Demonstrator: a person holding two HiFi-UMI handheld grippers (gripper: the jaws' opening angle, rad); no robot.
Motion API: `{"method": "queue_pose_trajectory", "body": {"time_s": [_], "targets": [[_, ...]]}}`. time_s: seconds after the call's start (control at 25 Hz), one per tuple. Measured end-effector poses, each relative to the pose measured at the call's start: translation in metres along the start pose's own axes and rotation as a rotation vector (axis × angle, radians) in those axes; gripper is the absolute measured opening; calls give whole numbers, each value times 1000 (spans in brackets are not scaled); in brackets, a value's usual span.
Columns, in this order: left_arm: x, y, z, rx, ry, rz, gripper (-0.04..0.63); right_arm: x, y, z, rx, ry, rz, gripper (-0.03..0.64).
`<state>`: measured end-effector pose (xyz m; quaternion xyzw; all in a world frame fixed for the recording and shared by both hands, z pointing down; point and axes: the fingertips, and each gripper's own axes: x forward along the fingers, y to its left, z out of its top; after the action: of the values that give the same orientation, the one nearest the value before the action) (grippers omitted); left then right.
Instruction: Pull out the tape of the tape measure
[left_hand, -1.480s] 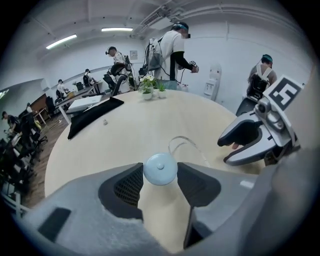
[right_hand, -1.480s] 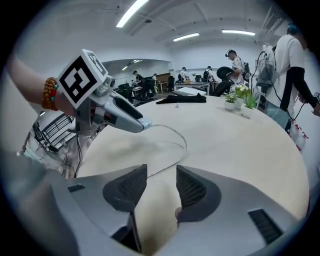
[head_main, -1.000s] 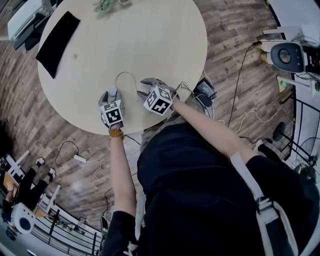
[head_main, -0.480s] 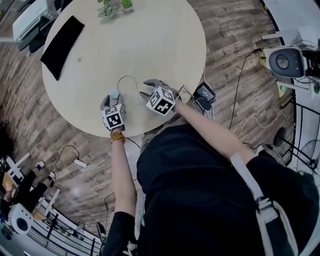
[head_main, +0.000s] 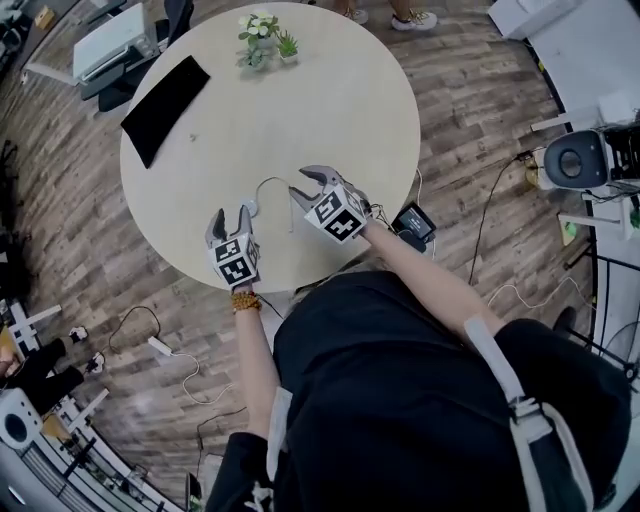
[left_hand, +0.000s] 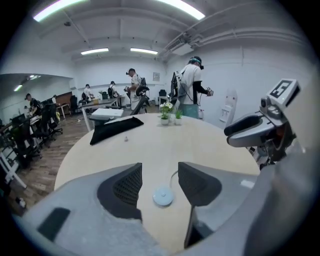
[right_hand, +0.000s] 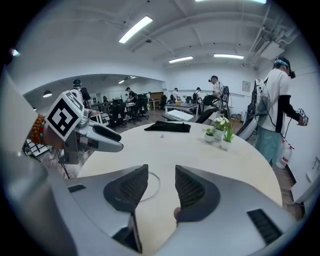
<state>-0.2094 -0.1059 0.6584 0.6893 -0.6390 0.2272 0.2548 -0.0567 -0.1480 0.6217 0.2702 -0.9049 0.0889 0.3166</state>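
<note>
The tape measure is a small white round disc lying on the round pale table near its front edge. Its thin white tape curves out in a loop toward the right. My left gripper hangs above and just in front of the disc, open; its jaws have just been closing slightly with nothing between them. My right gripper hovers open over the tape's far end, clear of it, its jaws also a touch narrower.
A black cloth lies at the table's far left and small potted plants stand at its far edge. Cables and a black device lie on the wooden floor to the right. Several people stand beyond the table.
Both grippers have lifted off the table. The left one was down around the disc and now hangs above it; the disc and tape stay on the table.
</note>
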Motion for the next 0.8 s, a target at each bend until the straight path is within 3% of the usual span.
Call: {"method": "queue_pose_trajectory", "body": {"time_s": [0.44,0.8], "targets": [[-83,-13,135,97,-354,50,213,-66,3,122,-21,-320,-78,144],[-186,-41,240,178,-660,96,187,-162,12,234,-96,-667,-150,94]]}}
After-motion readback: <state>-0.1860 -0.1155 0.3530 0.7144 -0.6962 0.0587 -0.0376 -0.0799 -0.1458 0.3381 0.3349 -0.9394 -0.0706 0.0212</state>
